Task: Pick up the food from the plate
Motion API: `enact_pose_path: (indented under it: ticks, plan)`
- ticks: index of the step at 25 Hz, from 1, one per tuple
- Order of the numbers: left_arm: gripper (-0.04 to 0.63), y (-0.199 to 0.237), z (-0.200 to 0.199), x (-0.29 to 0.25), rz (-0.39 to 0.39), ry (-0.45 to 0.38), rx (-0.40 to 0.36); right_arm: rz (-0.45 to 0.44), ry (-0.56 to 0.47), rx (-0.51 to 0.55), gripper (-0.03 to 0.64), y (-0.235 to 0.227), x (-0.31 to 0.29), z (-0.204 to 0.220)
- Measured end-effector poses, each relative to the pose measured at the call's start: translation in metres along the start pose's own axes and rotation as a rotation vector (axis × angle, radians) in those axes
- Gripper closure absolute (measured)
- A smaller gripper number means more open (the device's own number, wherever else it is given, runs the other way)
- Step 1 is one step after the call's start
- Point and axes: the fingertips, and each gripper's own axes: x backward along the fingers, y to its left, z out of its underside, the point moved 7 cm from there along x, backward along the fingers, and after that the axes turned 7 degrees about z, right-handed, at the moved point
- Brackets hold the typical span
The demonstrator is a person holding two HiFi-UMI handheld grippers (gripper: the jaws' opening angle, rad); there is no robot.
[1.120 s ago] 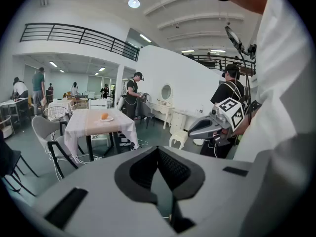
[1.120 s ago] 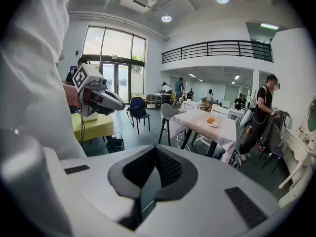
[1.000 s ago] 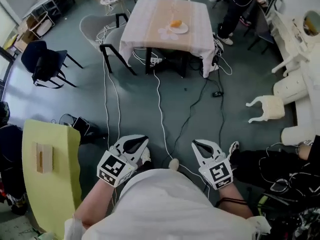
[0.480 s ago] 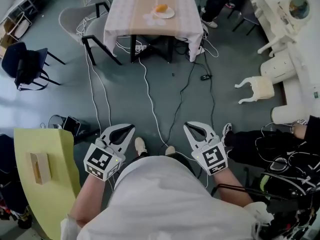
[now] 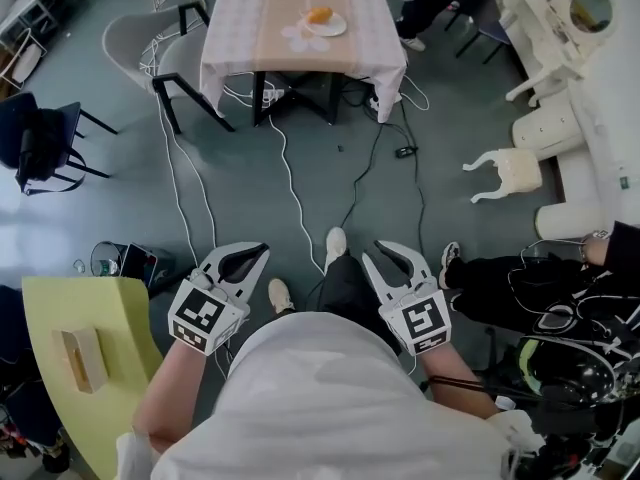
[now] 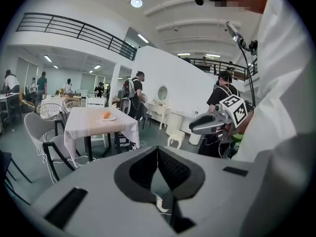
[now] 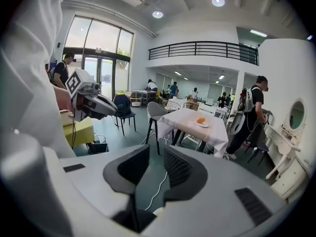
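Compared with the earlier frames, the table [image 5: 300, 28] sits higher and more to the left in the head view, and a shoe [image 5: 336, 242] now steps forward between the two grippers. Both grippers are held low and near, well apart from the table.

Grippers: the left gripper [image 5: 258, 253] has its jaws closed together with nothing between them. The right gripper [image 5: 375, 252] has jaws that are opening, and only floor and a white cable show in the gap.

Task item: the food [image 5: 320, 14] is a small, rounded orange piece lying on a white plate [image 5: 335, 28]. The plate stands toward the right of the tablecloth's middle stripe, at the far end of the room.

Handling, as a judgement: the piece looks light and possibly soft. A grip from the sides across its widest part, with gentle pressure, seems soundest. The plate also looks light and may slide on the cloth if nudged.

Not established:
- The kind of food and its surface are too small to tell in any view.
- The table's far edge is cut off by the top of the head view.
- A pale patch [image 5: 298, 37] lies just left of the plate and cannot be identified.
- The person's body hides the floor nearest the feet.
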Motion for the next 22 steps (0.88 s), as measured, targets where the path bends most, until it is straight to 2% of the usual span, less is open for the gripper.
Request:
enact_pose_path:
  ticks: [1, 2, 6, 9, 14, 22]
  plan:
    - [0.586, 0.006, -0.006, -0.006, -0.003, -0.005, -0.002, 0.011, 0.0, -0.008, 0.497, -0.007, -0.007, -0.002]
    - [0.586, 0.012, -0.011, -0.011, -0.006, -0.006, -0.005, 0.019, -0.001, -0.015, 0.474, -0.015, -0.014, -0.005]
    - [0.581, 0.045, -0.034, -0.043, -0.036, 0.0, 0.004, -0.027, -0.019, -0.004, 0.474, -0.052, -0.055, -0.019]
    - [0.532, 0.08, -0.057, -0.079, -0.071, 0.026, 0.017, -0.06, -0.052, -0.001, 0.474, -0.099, -0.098, -0.035]
    - [0.477, 0.138, -0.111, -0.15, -0.105, 0.064, -0.017, -0.066, -0.108, -0.013, 0.474, -0.187, -0.148, -0.061]
    - [0.405, 0.222, -0.185, -0.248, -0.139, 0.06, -0.011, -0.05, -0.073, -0.037, 0.474, -0.293, -0.195, -0.059]
